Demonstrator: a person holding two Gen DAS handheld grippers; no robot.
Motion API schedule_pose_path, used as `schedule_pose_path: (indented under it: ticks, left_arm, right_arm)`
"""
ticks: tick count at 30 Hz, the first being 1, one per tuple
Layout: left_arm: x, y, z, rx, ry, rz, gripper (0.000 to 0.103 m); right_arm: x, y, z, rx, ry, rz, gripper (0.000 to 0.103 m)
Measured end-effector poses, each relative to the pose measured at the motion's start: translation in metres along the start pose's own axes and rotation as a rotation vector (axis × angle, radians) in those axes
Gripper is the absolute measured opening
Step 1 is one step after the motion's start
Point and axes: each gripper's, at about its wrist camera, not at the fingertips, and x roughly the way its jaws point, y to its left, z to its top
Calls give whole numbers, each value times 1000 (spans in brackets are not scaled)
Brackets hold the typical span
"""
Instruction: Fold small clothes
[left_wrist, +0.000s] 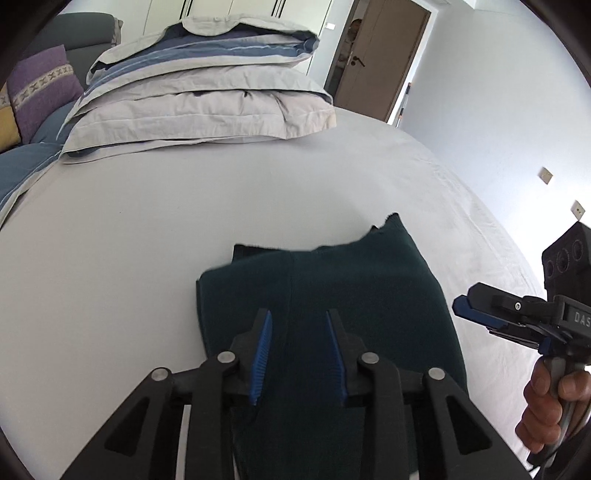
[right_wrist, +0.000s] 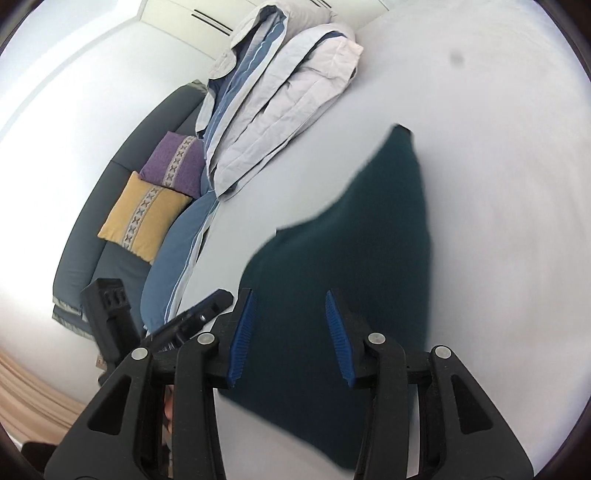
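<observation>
The dark green garment (left_wrist: 325, 295) lies folded on the white bed sheet (left_wrist: 147, 221), well short of the stacked quilt (left_wrist: 207, 96). Our left gripper (left_wrist: 299, 350) and right gripper (right_wrist: 290, 336) both hover over the garment, fingers narrowly parted and holding nothing. We should flatten it and square its uneven far edge before folding again.

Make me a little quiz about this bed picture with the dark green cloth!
1. True or false: the dark green garment lies on the white sheet.
2. Which cushion sits nearer the folded duvet: A purple, B yellow?
3. Fill in: the left hand-held gripper has its jaws ____, gripping nothing.

Key: 1 true. 2 A. 3 open.
</observation>
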Motion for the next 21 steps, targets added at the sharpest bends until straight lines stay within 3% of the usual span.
schedule_pose_path:
  ticks: [4,7,11,14,18,21]
  left_arm:
    - [43,3,18,-29,77,13,32]
    - [80,14,13,-64,156,12,34]
    - [88,20,9,-73,126,-10,34]
    - [87,19,6,-37,104,-13,34]
    - [90,29,4,-75,91,-66,34]
    - [91,28,2,-66,87,-63,34]
  right_arm:
    - [37,5,34,32,30,-30,39]
    - [66,-28,48,181,80,-65,37]
    - [78,-56,50,255,49,-85,0]
    - [76,-75,45,299,10,6,0]
    - [72,-83,38,259,-48,51,0]
    - [71,-92,31,257,-88,120,0]
